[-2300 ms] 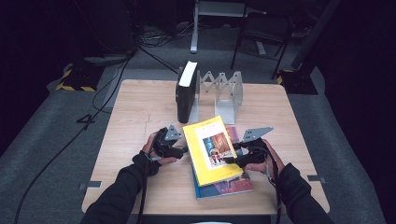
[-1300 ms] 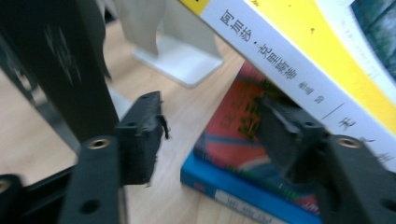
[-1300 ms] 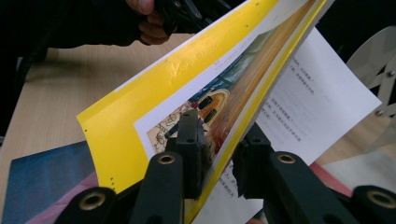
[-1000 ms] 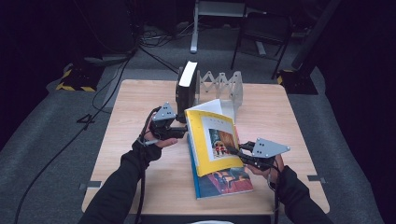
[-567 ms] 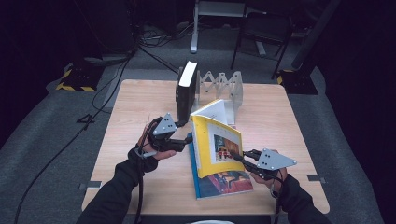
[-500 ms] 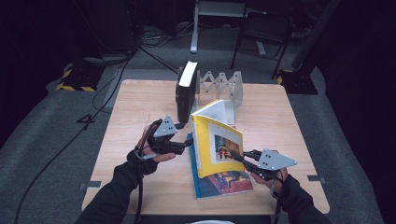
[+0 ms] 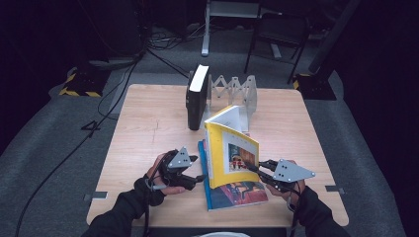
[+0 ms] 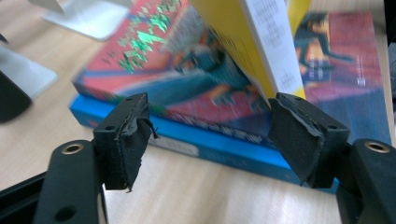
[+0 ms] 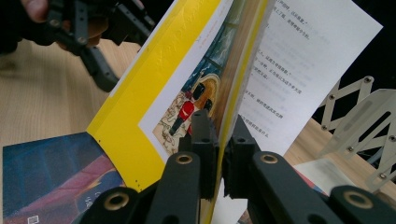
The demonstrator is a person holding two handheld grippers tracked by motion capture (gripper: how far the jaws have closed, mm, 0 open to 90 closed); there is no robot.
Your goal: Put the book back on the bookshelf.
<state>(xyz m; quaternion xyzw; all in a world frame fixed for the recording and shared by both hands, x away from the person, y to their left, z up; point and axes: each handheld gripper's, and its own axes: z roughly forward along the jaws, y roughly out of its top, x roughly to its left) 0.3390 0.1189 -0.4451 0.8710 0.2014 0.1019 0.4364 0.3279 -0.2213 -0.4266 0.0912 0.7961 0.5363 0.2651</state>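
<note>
Books lie stacked on the table (image 7: 148, 123) between the two claws. The right claw (image 7: 253, 168) is clamped on the front cover of a yellow book (image 7: 232, 155), holding it up on its spine edge over a red book (image 8: 196, 60) and a blue book (image 8: 224, 147). The left claw (image 7: 200, 177), just left of the yellow book's spine, has just been opening; its pads (image 8: 126, 135) stand wide with nothing between them. Beyond the claws stand a black book (image 7: 196, 98) and a rack (image 7: 237, 94).

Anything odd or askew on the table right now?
Yes: the yellow book stands tilted on the stack, its front cover pinched by the right gripper so pages fan open. The left gripper pads are frayed, jaws open beside the spine.
</note>
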